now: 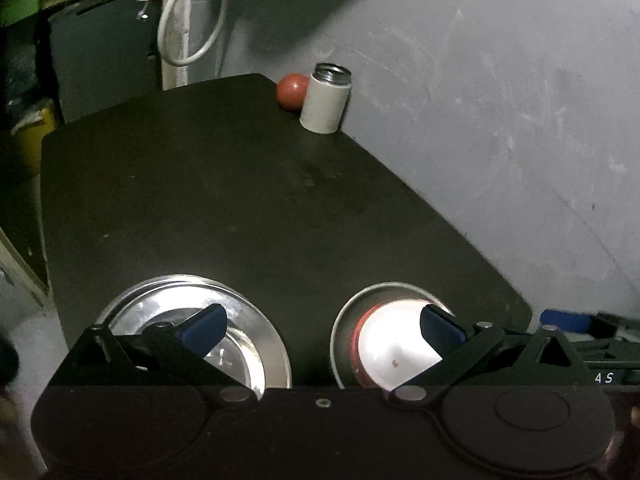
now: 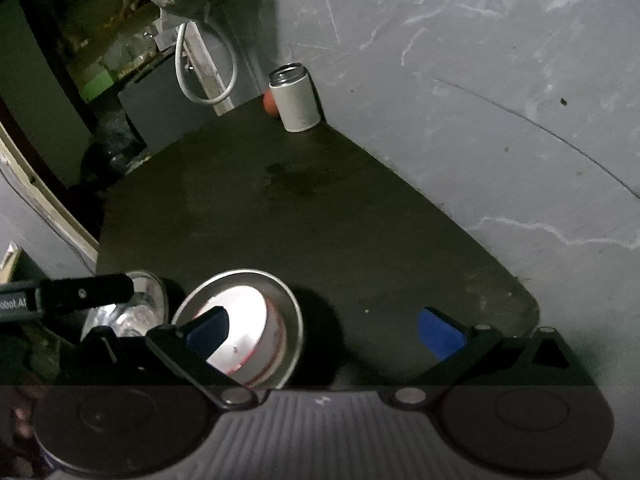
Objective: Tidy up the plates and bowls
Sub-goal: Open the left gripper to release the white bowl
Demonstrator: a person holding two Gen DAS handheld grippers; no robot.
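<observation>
A shiny steel dish (image 1: 256,320) sits at the near left of the dark table (image 1: 240,200). Right of it stands a steel plate (image 1: 346,332) holding a white bowl (image 1: 392,340) with a red rim. My left gripper (image 1: 322,328) hangs open above both, one blue pad over each, gripping nothing. In the right wrist view the same plate (image 2: 292,312) and white bowl (image 2: 248,312) lie under the left finger of my open right gripper (image 2: 324,334), whose right pad hangs over bare table (image 2: 320,220). The steel dish (image 2: 136,312) is partly hidden behind the left gripper's finger (image 2: 92,290).
A white can (image 1: 326,98) with an open metal top and a red ball (image 1: 292,92) stand at the table's far corner against the grey wall (image 1: 500,120). The can (image 2: 296,100) hides most of the ball (image 2: 270,104). A white cable loop (image 1: 188,20) hangs behind.
</observation>
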